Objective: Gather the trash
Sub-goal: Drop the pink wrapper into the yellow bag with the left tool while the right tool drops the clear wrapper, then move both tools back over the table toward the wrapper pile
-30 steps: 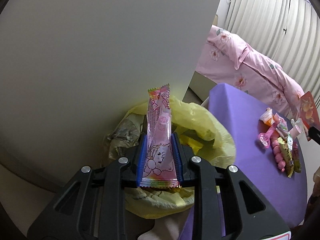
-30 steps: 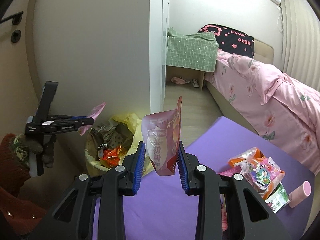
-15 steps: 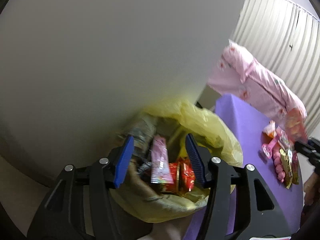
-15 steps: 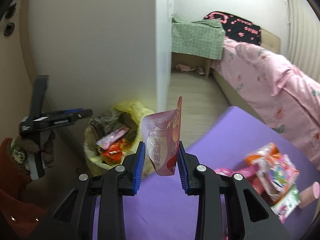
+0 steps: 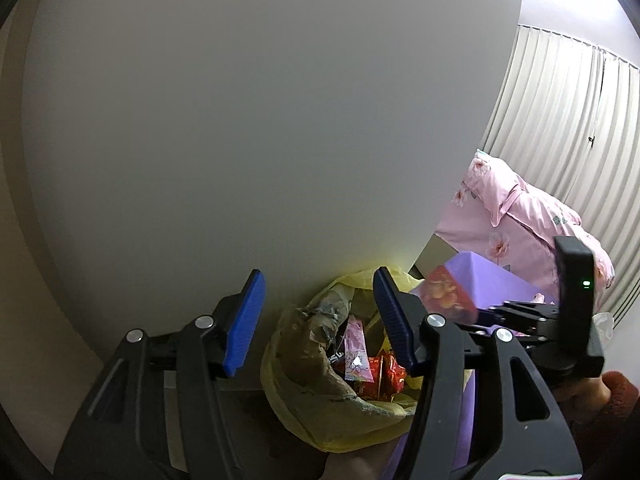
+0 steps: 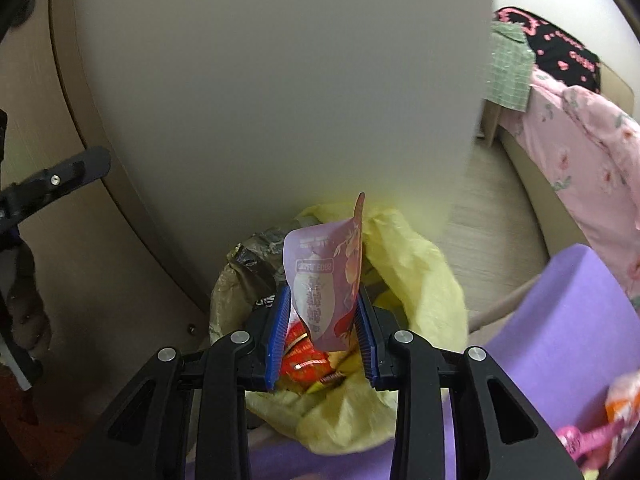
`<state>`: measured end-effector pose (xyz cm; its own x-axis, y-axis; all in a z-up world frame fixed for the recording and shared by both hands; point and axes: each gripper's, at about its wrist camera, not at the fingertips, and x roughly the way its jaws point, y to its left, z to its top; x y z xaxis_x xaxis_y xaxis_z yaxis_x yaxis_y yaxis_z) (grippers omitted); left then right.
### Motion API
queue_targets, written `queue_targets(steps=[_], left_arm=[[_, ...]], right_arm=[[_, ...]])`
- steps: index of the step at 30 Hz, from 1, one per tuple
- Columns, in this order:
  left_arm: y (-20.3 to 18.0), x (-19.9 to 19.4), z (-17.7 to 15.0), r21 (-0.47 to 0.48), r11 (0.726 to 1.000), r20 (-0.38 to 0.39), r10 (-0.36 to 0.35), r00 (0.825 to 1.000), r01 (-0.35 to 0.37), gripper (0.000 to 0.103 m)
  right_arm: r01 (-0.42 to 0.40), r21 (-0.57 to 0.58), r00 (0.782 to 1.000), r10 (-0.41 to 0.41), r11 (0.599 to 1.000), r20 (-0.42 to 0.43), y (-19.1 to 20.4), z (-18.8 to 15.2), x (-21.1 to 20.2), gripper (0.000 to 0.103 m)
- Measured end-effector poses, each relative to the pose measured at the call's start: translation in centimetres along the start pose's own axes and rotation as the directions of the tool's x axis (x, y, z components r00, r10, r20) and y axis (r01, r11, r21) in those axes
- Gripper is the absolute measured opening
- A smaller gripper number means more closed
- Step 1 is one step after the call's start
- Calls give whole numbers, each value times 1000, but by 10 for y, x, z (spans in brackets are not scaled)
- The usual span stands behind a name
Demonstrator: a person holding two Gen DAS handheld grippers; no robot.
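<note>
Left wrist view: left gripper (image 5: 318,320) stands open and empty beside the yellow bag (image 5: 320,412); the pink wrapper (image 5: 356,354) it clamped a second ago now lies in the bag among red wrappers (image 5: 380,376).

Right wrist view: right gripper (image 6: 322,336), earlier over the purple table (image 6: 560,328), is now above the bag (image 6: 416,264); its jaws are opening, the pouch (image 6: 324,280) between them, contact uncertain.

Plain grey wall (image 5: 248,120), pleated curtains (image 5: 568,120), pink-quilted bed (image 6: 580,152), wood floor (image 6: 496,216)
</note>
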<state>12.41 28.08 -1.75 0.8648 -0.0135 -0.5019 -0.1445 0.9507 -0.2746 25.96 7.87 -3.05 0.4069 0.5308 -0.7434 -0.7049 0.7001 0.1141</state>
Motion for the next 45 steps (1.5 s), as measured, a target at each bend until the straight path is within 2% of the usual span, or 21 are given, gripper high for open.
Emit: queue_targets(steps=[1, 3, 10, 17, 22, 24, 27, 29, 31, 34, 37, 42, 43, 45], left_arm=[[1, 3, -1, -3, 1000, -10, -1, 1000, 1, 54], [0, 7, -3, -5, 1000, -24, -8, 1000, 8, 54], [-11, 21, -12, -2, 999, -80, -46, 996, 46, 54], [-53, 37, -28, 55, 990, -144, -123, 982, 132, 54], [-91, 52, -42, 89, 972, -206, -196, 959, 218, 54], [-104, 58, -47, 94, 964, -231, -223, 947, 249, 54], [-127, 69, -57, 105, 946, -269, -269, 925, 305, 54], [-146, 79, -65, 120, 928, -302, -306, 903, 354, 55], [-161, 83, -71, 138, 911, -322, -330, 887, 389, 55], [-191, 94, -80, 174, 871, -355, -380, 854, 460, 60], [-228, 106, -84, 201, 819, -382, -440, 813, 538, 60], [-288, 124, -86, 285, 740, -401, -486, 777, 609, 60], [-299, 127, -86, 293, 726, -409, -493, 768, 622, 60], [-328, 135, -83, 309, 686, -429, -517, 740, 659, 60]], right_arm=[[-8, 0, 1000, 8, 1000, -15, 1, 1, 4, 55], [0, 0, 1000, 0, 1000, -13, -1, 2, 8, 64], [37, 50, 999, -38, 998, 13, -23, -8, -8, 64], [114, 164, 989, -128, 980, 77, -52, -45, -63, 64], [195, 200, 967, -223, 960, 126, -67, -83, -112, 65], [190, 225, 965, -224, 956, 139, -77, -97, -127, 69], [205, 252, 959, -245, 946, 143, -88, -119, -146, 70], [256, 251, 951, -290, 934, 107, -95, -134, -157, 70], [331, 252, 927, -363, 909, 92, -100, -149, -166, 70], [413, 267, 892, -445, 871, 73, -111, -168, -184, 70], [494, 340, 842, -537, 800, 40, -133, -190, -204, 70], [508, 440, 816, -578, 741, 31, -161, -215, -226, 70], [522, 452, 802, -596, 724, 28, -165, -220, -231, 70], [575, 478, 753, -658, 664, 7, -177, -231, -243, 70]])
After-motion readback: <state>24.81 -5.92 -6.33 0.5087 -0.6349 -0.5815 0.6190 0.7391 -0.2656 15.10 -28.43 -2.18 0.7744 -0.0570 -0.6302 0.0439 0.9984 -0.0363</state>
